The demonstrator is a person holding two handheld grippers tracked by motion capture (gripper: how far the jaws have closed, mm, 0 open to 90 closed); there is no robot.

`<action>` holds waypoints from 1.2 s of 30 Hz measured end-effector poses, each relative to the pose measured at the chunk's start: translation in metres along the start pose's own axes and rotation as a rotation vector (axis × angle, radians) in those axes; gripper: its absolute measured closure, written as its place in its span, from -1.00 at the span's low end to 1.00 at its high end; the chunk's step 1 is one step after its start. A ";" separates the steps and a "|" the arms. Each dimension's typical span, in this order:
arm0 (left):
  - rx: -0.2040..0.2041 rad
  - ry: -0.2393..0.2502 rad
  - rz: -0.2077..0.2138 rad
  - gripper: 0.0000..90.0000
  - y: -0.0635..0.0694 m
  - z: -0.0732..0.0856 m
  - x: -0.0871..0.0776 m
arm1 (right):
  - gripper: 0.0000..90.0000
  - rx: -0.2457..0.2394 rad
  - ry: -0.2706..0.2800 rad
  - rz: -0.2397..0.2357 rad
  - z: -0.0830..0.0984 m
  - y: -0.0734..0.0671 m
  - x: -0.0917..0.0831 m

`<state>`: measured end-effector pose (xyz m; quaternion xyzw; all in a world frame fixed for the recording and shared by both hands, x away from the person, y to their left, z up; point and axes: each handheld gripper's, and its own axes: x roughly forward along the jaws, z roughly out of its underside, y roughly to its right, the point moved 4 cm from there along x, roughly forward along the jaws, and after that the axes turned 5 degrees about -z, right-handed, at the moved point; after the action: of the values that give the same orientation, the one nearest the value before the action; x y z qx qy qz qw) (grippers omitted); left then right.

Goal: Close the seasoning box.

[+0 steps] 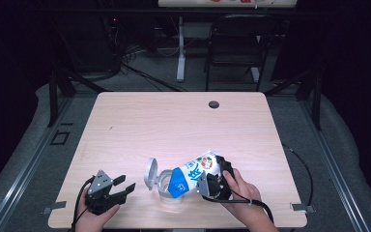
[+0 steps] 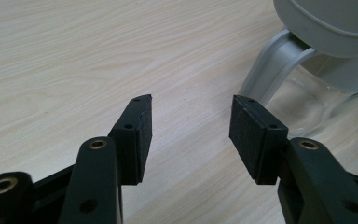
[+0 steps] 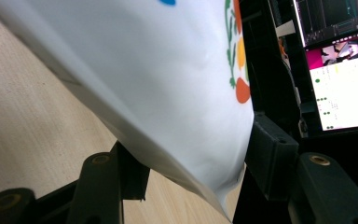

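Where the pale wood-grain table (image 1: 140,121) nears its front edge, at far left: left gripper (image 1: 123,186) held low in a hand (image 1: 91,218), matte black jaws spread wide with nothing between, flat rectangular pads (image 2: 142,135) over bare tabletop. Just right of it: clear plastic jug (image 1: 166,189), rounded and glassy, with grey hinged lid (image 1: 150,172) flipped up and a curved grey handle (image 2: 272,67) (seen close in the left gripper view). Further right: white carton (image 1: 193,174) with blue panel and coloured fruit print, smooth and boxy, tilted mouth-down over the jug's opening. Far right: right gripper (image 3: 193,172) clamped on the carton's base, jaws pressed against its sides, held by the right hand (image 1: 241,191).
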<state>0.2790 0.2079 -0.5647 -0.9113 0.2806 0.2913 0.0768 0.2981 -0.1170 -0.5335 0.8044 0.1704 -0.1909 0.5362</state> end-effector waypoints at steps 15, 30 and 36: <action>0.001 -0.002 -0.002 0.10 0.000 0.000 0.001 | 0.05 -0.041 0.004 0.030 -0.001 0.005 0.001; 0.008 -0.004 -0.003 0.11 0.000 0.000 0.000 | 0.07 -0.065 -0.003 0.045 -0.003 0.007 0.001; 0.010 -0.004 -0.003 0.10 0.000 0.000 0.000 | 0.08 -0.071 -0.001 0.052 -0.005 0.007 0.001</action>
<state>0.2794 0.2078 -0.5650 -0.9108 0.2804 0.2917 0.0824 0.3031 -0.1144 -0.5270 0.7887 0.1560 -0.1713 0.5694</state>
